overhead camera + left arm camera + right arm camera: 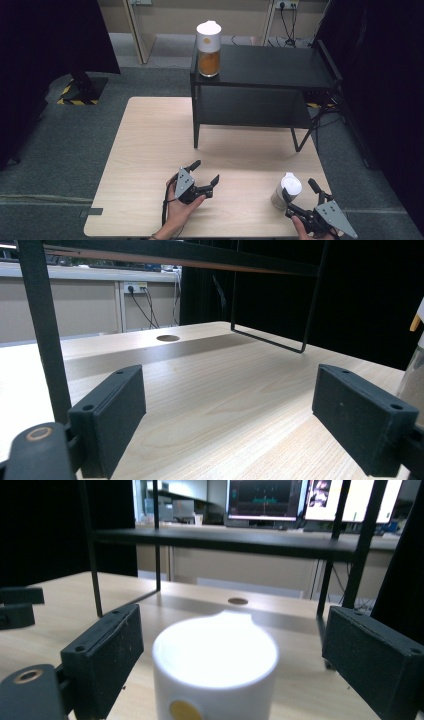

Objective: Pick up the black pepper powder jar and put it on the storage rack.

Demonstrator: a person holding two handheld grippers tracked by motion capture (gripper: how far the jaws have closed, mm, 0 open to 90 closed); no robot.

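Pale wood tabletop [150, 150], middle of the high view, on grey carpet between dark curtains. Two lidded jars: one white jar [286, 190] at lower right of the high view, standing on the table; one orange-filled jar [208, 49] at upper centre on the black shelf rack [270, 65], which stands on the table's far half. Two grippers: left gripper [206, 176] at lower centre, jaws spread with nothing between; right gripper [299, 190] at lower right, jaws spread either side of the white jar, pads apart from its wall, not clamped.

Left gripper view [227, 425]: bare tabletop between the pads, a round hole [168, 338] in the table farther off, rack legs, wall sockets [136, 287] at upper left. Right gripper view [230, 665]: white lid [215, 652] close between the pads, a yellow dot on the jar wall, bright screens [310, 497] across the top. High view: yellow-black striped base [80, 92] at left.
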